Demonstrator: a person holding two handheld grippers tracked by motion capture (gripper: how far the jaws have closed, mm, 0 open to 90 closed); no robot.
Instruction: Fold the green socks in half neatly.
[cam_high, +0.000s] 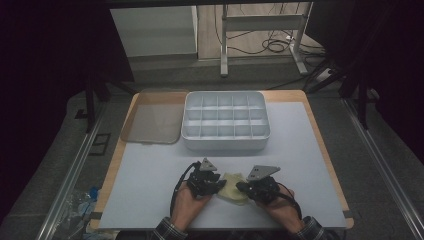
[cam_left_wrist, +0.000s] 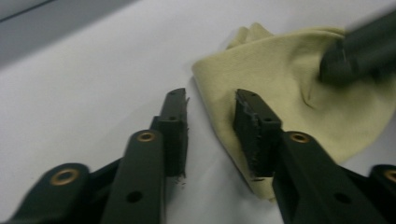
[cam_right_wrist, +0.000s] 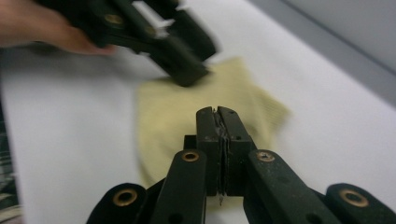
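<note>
Currently the left claw (cam_left_wrist: 210, 116) stands partly parted, its jaws straddling the near edge of the yellow cloth (cam_left_wrist: 289, 93) at centre right of the left gripper view, pads not yet pressing it. Right claw (cam_right_wrist: 217, 126): jaws pressed together at lower centre of its view, over the cloth; whether a fold is pinched cannot be told. In the high view the cloth lies crumpled on the white counter (cam_high: 150, 180), lower centre, between both hands. Beyond, upper centre, a white divided tray (cam_high: 226, 142); its lid (cam_high: 151, 125) at left. Likely soft, light and limp; best taken at an edge or corner.
</note>
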